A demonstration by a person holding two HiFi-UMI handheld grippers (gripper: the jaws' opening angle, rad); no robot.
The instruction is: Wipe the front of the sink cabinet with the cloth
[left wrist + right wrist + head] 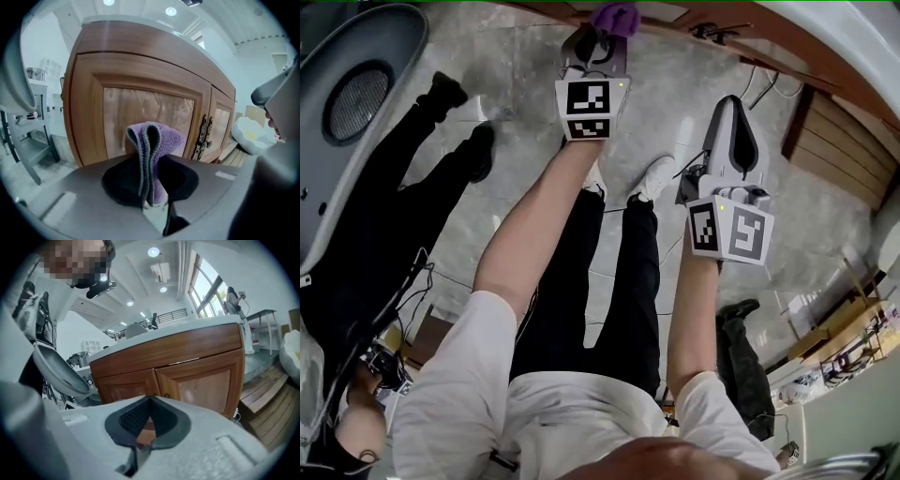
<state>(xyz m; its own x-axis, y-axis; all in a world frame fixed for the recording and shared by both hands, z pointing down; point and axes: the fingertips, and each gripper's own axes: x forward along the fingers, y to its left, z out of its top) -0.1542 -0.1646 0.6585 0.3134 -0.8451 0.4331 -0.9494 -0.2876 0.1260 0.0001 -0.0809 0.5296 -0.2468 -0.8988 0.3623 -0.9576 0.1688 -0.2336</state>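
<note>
My left gripper (pixel 598 47) is shut on a folded purple cloth (pixel 616 16), which reaches the wooden sink cabinet (pixel 741 33) at the top edge of the head view. In the left gripper view the cloth (pixel 157 143) stands upright out of the left gripper (pixel 151 185), close in front of the left cabinet door (pixel 140 110); whether it touches the door I cannot tell. Dark ornate handles (pixel 202 136) sit where the doors meet. My right gripper (pixel 733 127) hangs lower right, away from the cabinet. In its own view the right gripper (pixel 149 404) is shut and empty, and the cabinet (pixel 197 376) is farther off.
A grey chair (pixel 347 103) stands at the left beside a person in black (pixel 403 206). Wooden planks (pixel 839 141) and cables (pixel 759 84) lie on the marble floor right of the cabinet. A white bag (pixel 253 133) rests on the planks.
</note>
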